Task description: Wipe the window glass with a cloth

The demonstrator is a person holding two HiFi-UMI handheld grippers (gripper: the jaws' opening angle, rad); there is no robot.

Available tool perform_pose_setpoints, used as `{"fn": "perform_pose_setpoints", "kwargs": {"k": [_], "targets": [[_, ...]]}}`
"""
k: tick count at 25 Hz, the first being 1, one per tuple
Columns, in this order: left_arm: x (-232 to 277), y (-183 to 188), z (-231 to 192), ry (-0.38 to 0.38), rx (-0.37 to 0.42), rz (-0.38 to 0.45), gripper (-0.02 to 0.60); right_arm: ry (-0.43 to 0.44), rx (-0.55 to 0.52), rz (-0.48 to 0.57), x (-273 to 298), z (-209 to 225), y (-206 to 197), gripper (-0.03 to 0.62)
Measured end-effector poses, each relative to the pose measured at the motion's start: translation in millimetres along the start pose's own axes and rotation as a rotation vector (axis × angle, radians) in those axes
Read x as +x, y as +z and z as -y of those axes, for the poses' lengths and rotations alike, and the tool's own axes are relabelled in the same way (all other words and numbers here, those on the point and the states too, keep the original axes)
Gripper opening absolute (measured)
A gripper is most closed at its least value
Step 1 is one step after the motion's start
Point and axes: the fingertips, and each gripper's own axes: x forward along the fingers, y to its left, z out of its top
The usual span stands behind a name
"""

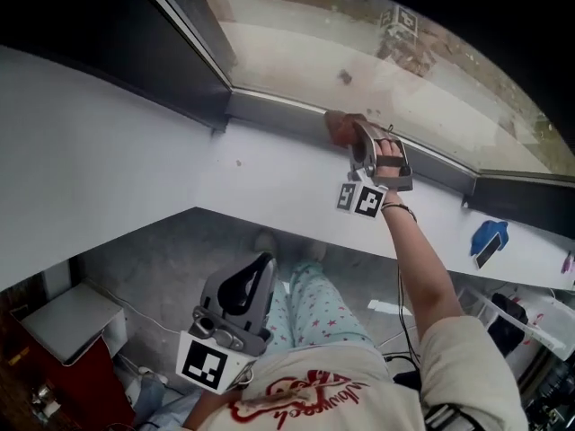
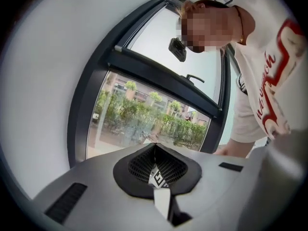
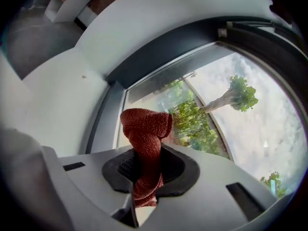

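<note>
The left gripper (image 1: 256, 275) hangs low above the person's lap, its jaws pressed together on nothing. The right gripper (image 1: 358, 142) pinches the cloth (image 1: 339, 126) at the bottom edge of the window glass (image 1: 377, 52) and half hides it. Whether the cloth touches the glass is unclear. The white windowsill (image 1: 135, 142) runs broad to the left, and a blue object (image 1: 490, 238) lies near its right end.

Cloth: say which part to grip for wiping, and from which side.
Grip the twisted tail, from the room side, as the right gripper does: the cloth then bulges as a folded wad past the jaws, facing the glass.
</note>
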Motion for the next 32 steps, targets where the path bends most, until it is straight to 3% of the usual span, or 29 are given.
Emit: {"fn": "perform_pose_setpoints", "kwargs": {"k": [3, 9, 19, 25, 32], "targets": [[1.0, 36.8, 10.3, -0.043, 0.049, 0.077, 0.021, -0.111, 0.017, 0.053, -37.0, 73.1, 36.8, 0.075], [-2.5, 74.6, 18.0, -0.176, 0.116, 0.103, 0.021, -0.29, 0.001, 0.089, -100.7, 173.2, 90.4, 0.075], [-30.0, 110.2, -1.5, -0.487, 0.196, 0.032, 0.021, -0.495, -0.02, -0.009, -121.4, 255.7, 168.8, 0.075], [-37.2, 106.8, -28.4, -0.508, 0.177, 0.035, 0.021, -0.588, -0.062, -0.011, -108.0, 293.7, 201.0, 0.075], [-43.0, 99.0, -34.8, -0.485, 0.121, 0.027, 0.021, -0.632, -0.118, -0.031, -92.5, 319.9, 199.0, 0.075]]}}
